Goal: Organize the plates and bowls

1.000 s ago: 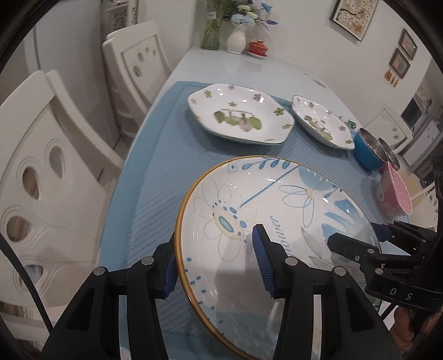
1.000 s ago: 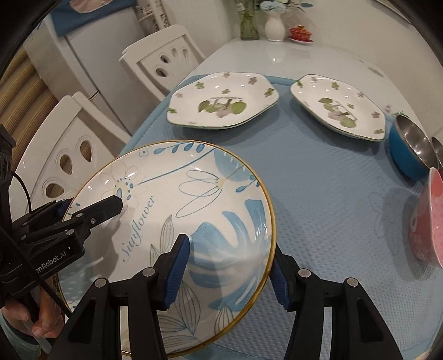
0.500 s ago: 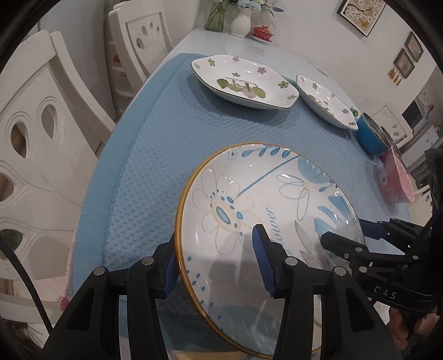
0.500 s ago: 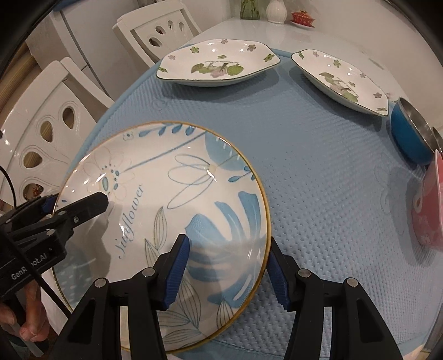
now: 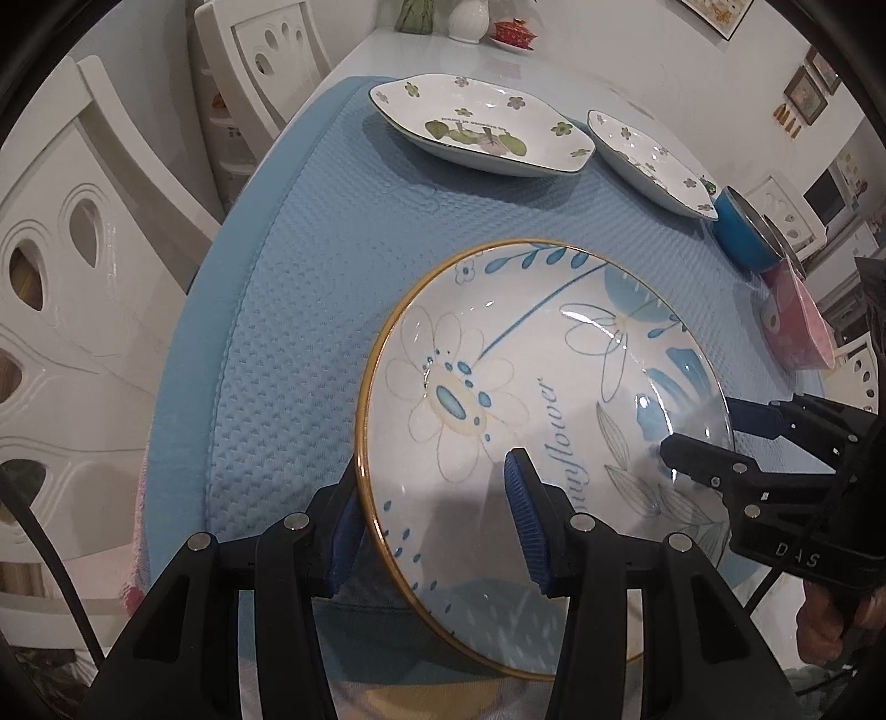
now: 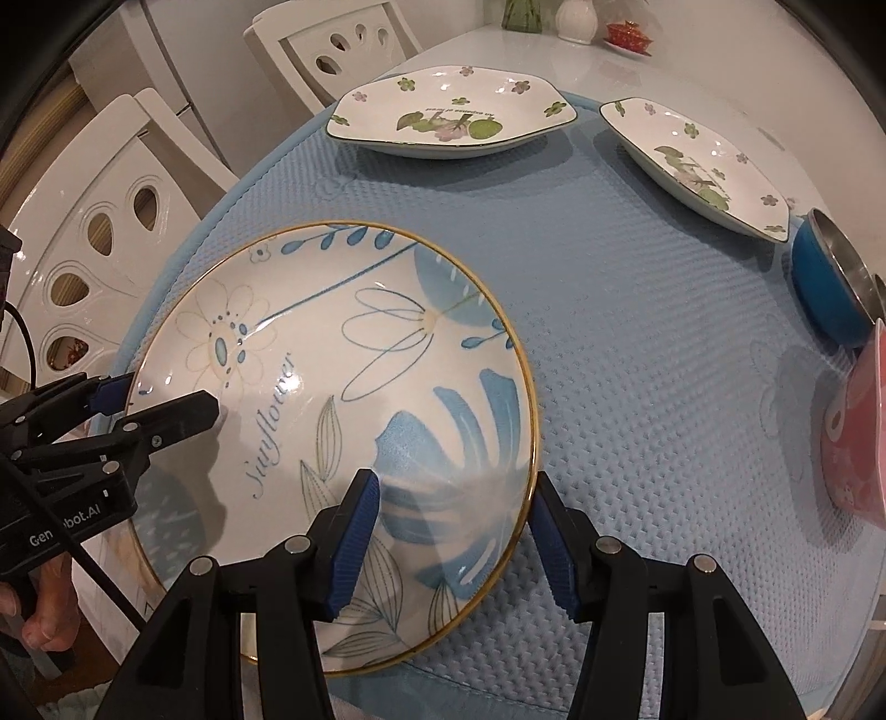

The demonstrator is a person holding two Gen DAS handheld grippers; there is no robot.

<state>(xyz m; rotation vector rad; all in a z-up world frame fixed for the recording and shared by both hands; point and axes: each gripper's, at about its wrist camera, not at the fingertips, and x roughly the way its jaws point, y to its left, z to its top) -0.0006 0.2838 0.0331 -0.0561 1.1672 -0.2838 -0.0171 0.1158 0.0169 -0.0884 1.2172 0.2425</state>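
A large round plate [image 5: 526, 387] with a gold rim, blue leaves and the word "sunflower" hangs low over the near end of the blue mat [image 5: 310, 277]. My left gripper [image 5: 432, 487] is shut on its left rim, one pad under the edge and one inside the well. My right gripper [image 6: 451, 487] is shut on the opposite rim of the same plate [image 6: 332, 360]. Each gripper shows in the other's view: the right gripper [image 5: 698, 437] and the left gripper [image 6: 160, 399]. Two white clover-patterned plates [image 6: 451, 111] [image 6: 703, 160] lie side by side at the far end of the mat.
A blue bowl [image 6: 825, 293] with a steel lining and a pink bowl [image 6: 858, 437] stand at the mat's right edge. White chairs [image 5: 83, 277] line the table's left side. A vase [image 5: 468, 19] and a small red dish stand at the table's far end.
Both grippers have come down together with the sunflower plate, closer to the mat, and both views have tipped further downward. Over the last half second little has moved.
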